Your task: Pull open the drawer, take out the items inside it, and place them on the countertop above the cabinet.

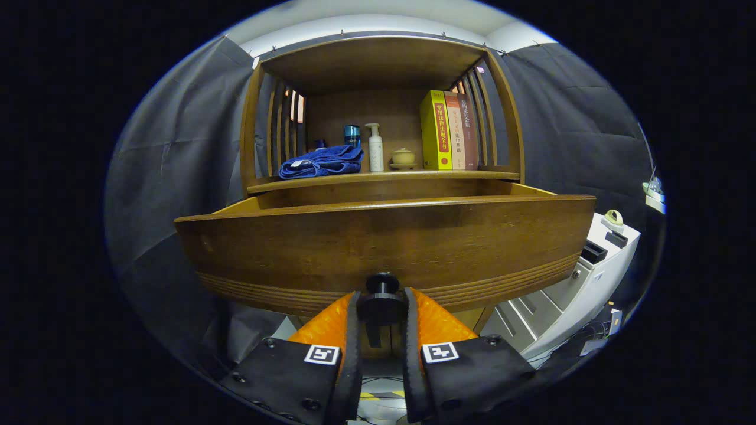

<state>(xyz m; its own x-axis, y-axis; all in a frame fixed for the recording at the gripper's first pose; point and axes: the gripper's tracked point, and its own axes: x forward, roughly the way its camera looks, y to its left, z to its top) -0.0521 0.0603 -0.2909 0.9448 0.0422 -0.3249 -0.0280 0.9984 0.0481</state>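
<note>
Your gripper has both fingers closed on the one dark knob of the drawer, which stands pulled out toward you. Farther back, the countertop carries one blue towel, one pump bottle, one small cup and three books; white cabinet to the right

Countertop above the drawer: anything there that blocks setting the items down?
Partly. The countertop already holds a blue towel, pump bottle, small lidded pot and books. The gripper is shut on the drawer knob.
</note>
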